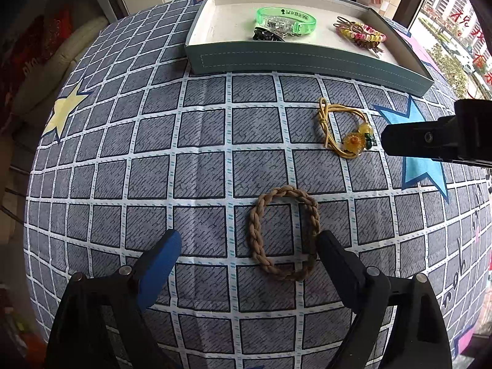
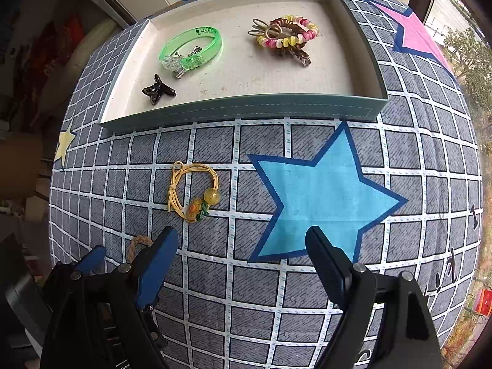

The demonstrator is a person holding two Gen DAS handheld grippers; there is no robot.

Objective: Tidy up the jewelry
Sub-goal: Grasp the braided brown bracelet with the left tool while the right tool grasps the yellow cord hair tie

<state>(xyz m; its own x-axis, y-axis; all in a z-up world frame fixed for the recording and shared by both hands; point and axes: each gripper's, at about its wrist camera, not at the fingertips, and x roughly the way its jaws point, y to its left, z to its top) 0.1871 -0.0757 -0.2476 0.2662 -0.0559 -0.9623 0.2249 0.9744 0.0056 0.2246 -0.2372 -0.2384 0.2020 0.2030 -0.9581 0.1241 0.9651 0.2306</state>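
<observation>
A tan braided hair tie (image 1: 284,233) lies on the checked cloth between the tips of my open left gripper (image 1: 249,243); its right side touches the right finger. A yellow cord bracelet with amber beads (image 1: 346,127) lies further away; in the right wrist view it (image 2: 193,192) is ahead-left of my open, empty right gripper (image 2: 241,243). A grey-blue tray (image 1: 307,61) (image 2: 246,109) at the back holds a green bangle (image 2: 190,49), a black butterfly clip (image 2: 158,89) and coiled hair ties with clips (image 2: 286,35).
The table is covered by a grey checked cloth with a blue star (image 2: 319,196), a pink star (image 2: 415,33) and a yellow star (image 1: 63,113). The right gripper's body (image 1: 439,138) juts in at the right of the left wrist view. The left gripper (image 2: 92,258) shows low left.
</observation>
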